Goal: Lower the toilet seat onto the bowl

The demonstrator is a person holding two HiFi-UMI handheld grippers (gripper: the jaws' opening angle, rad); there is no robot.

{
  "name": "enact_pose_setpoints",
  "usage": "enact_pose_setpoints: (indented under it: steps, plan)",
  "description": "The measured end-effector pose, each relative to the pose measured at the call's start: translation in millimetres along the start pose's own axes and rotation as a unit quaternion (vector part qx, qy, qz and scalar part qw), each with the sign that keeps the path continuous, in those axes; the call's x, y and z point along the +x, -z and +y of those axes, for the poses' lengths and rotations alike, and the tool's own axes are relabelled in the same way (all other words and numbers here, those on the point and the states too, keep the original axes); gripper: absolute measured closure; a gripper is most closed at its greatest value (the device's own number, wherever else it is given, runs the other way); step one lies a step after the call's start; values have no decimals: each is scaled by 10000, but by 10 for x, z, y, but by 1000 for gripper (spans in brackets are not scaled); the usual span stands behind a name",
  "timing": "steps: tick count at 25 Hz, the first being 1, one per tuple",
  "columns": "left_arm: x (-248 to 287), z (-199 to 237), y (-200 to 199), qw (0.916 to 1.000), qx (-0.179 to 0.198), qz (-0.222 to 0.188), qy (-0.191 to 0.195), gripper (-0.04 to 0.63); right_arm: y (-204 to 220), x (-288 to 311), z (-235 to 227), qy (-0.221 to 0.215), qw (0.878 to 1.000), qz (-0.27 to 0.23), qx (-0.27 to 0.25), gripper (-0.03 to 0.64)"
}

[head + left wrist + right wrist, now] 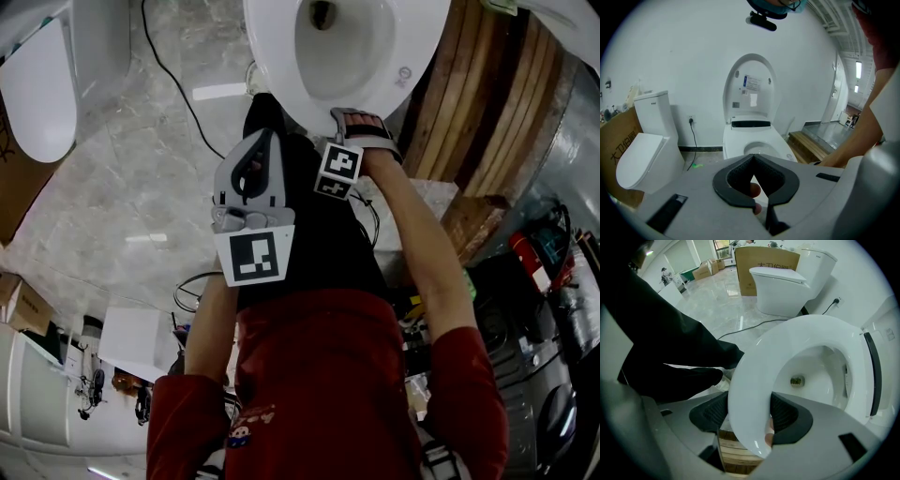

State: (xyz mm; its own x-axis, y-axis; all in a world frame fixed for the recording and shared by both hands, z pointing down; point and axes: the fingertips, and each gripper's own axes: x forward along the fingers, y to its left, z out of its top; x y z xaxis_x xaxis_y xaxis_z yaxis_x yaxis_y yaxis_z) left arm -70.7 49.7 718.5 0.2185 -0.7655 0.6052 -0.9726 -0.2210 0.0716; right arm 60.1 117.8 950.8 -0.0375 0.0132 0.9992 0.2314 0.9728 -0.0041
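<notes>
The white toilet seat (pixel 274 77) lies low over the bowl (pixel 339 42) at the top of the head view. My right gripper (pixel 362 126) is shut on the seat's front rim. In the right gripper view the seat ring (pixel 787 338) passes between the dark pads (pixel 785 416) of the right gripper (pixel 750 420), with the bowl (pixel 813 376) beyond. The left gripper (pixel 263 139) hangs shut and empty nearer my body. Its own view shows the left gripper (pixel 752 158) facing the toilet (pixel 757 143), whose lid (pixel 750 86) stands upright against the wall.
A second white toilet (pixel 42 94) (pixel 644 150) (pixel 787 284) stands to the left, with a cardboard box (pixel 764 258) behind it. A black cord (pixel 173 80) runs across the marble floor. A wooden platform (pixel 487 122) (pixel 806 143) borders the bowl's right side.
</notes>
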Motion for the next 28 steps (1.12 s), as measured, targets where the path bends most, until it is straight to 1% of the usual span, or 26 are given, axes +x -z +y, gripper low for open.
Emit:
enact_pose_setpoints:
  steps: [4,7,13,19,23,25,28]
  plan:
    - [-12,19,7,9998,-173,-11,-73,583,17,73,-15,18,10000,94,6,354]
    - [-22,61,30,9998,-184,16,-88,583,11,133,-15,10,9999,165,-2,354]
    - [-54,180,7,9989,-409,-59,-224,583,23,203,-27,25,9997,245,-7,354]
    - [-70,289,54,9987,-428,44,-278,583,17,239,-39,8,9995,308,-4,354]
    - [-88,296,1,9990,-349,-17,-269,583,31,232,-43,16,9995,308,21,354]
    - [-104,295,-16,9990,-375,-47,-254,583,10,223,-48,-85,9995,245,166,354]
    - [-139,276,-62,9986,-478,-124,-173,583,-34,177,-65,-222,9980,138,569,354]
